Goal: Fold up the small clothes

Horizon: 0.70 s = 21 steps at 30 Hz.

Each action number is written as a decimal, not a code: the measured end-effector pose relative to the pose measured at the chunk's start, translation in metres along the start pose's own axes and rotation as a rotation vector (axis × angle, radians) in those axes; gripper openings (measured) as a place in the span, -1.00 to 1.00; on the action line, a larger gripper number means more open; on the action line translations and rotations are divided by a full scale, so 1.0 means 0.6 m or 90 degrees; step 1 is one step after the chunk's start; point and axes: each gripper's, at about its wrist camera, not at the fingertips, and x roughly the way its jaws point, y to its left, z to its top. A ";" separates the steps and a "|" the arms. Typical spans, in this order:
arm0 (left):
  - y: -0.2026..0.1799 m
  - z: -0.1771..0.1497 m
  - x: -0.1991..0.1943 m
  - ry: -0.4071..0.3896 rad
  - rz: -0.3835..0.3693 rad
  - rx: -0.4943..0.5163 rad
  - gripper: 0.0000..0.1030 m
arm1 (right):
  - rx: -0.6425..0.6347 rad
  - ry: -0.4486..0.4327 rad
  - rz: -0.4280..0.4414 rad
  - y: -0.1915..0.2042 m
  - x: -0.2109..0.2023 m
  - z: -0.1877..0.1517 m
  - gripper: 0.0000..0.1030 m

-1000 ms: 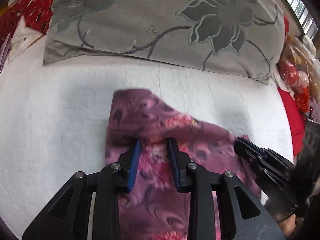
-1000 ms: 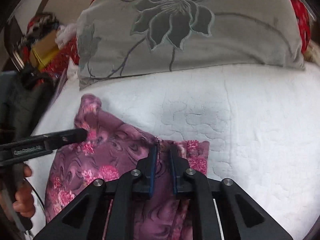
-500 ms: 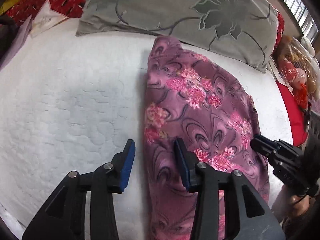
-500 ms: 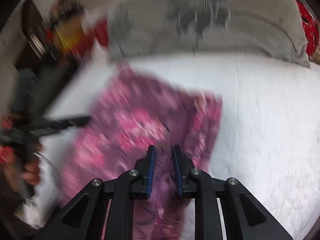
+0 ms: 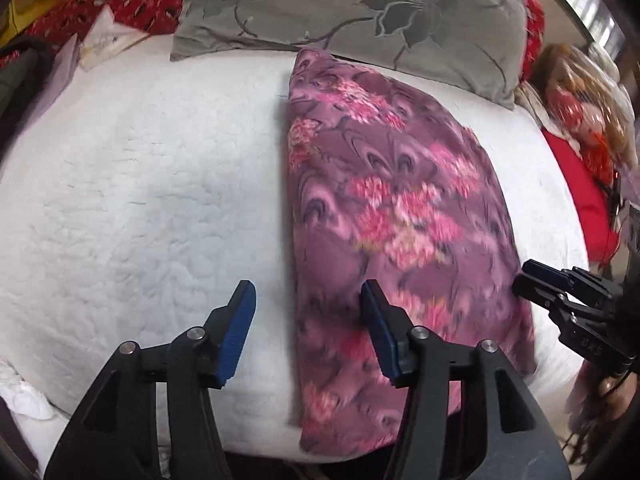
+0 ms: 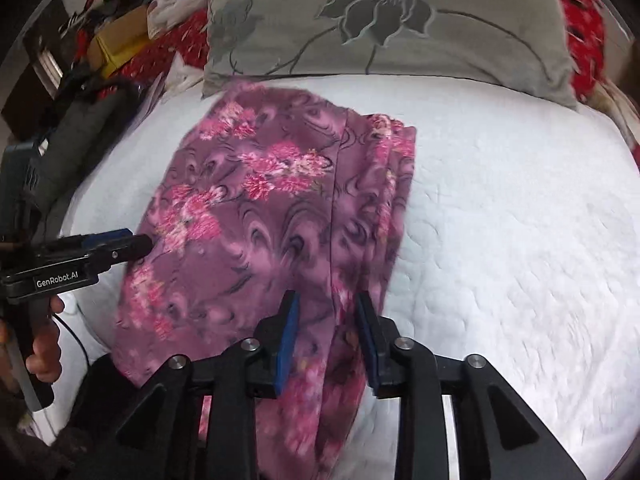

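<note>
Left wrist view: my left tool (image 5: 306, 310) is opening, jaws well apart, gripping nothing. The near left edge of the purple floral garment (image 5: 392, 208) lies below the gap, clear of both pads. It lies lengthwise down the white quilted bed (image 5: 140, 184), far end touching the grey pillow (image 5: 360, 4). Right tool (image 5: 532, 280) sits at the garment's right edge.

Right wrist view: my right tool (image 6: 326, 320) is opening, cloth beneath the jaws, not pinched. Garment near end overhangs the bed's front edge.
</note>
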 end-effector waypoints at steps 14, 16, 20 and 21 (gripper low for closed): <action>0.002 -0.094 -0.020 0.023 0.071 0.006 0.21 | 0.071 0.062 -0.199 -0.033 -0.032 -0.108 0.50; -0.007 -0.102 -0.032 0.010 0.094 0.017 0.22 | 0.065 0.064 -0.234 -0.024 -0.051 -0.124 0.51; -0.020 -0.117 -0.050 -0.013 0.133 0.033 0.22 | 0.064 0.053 -0.239 0.003 -0.076 -0.142 0.53; -0.022 -0.121 -0.057 -0.022 0.141 0.035 0.22 | 0.061 0.037 -0.235 0.012 -0.086 -0.148 0.54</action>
